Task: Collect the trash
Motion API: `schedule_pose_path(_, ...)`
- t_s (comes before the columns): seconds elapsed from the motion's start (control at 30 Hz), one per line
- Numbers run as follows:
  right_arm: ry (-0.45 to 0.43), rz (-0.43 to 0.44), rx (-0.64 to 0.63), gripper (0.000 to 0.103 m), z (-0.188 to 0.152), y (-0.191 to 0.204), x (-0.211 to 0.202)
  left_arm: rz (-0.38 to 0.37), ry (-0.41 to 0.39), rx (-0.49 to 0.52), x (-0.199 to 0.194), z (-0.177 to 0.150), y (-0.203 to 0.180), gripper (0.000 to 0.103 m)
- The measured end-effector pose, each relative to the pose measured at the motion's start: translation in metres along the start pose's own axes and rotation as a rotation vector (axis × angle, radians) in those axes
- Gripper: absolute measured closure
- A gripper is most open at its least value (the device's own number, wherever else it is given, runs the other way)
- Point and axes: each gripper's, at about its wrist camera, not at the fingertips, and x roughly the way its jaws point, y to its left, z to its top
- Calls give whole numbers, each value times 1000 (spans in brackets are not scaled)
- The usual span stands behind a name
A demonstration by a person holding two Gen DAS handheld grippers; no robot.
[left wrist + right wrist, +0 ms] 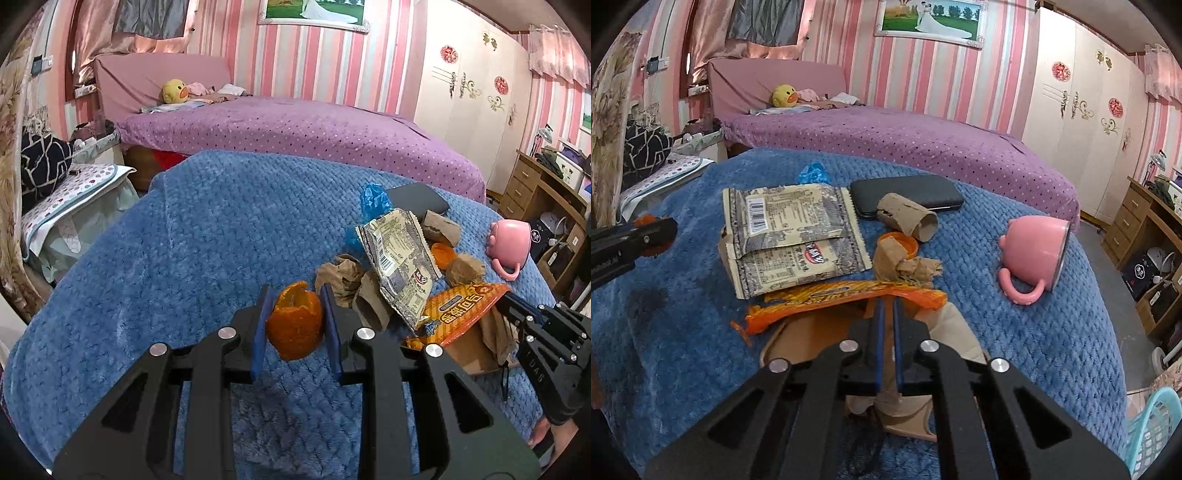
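My left gripper (295, 301) is shut on an orange peel (295, 325) and holds it above the blue blanket (192, 258). It shows at the left of the right wrist view (661, 232). My right gripper (887, 306) is shut on the orange snack wrapper (849, 295), over a brown paper bag (812, 336); it also shows in the left wrist view (509, 301). Trash lies in a pile: a silver-beige snack wrapper (790, 236), a cardboard tube (908, 216), crumpled brown paper (905, 267), an orange cap (905, 242) and a blue plastic bag (812, 171).
A pink cup (1034, 251) lies on its side at the right of the blanket. A black case (908, 192) lies behind the trash. A purple bed (905, 144) is beyond. A teal basket (1152, 432) stands on the floor at lower right, and a wooden desk (1145, 218) stands at right.
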Motion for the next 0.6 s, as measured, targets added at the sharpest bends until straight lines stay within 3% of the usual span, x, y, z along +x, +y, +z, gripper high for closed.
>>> schedule_pose_path(0.27, -18, 5, 47, 98, -1, -15, -8, 6, 0, 16, -2, -2, -1, 77)
schedule_pose_path(0.6, 25, -3, -41, 98, -8, -5, -2, 11, 14, 24, 1, -4, 0, 77)
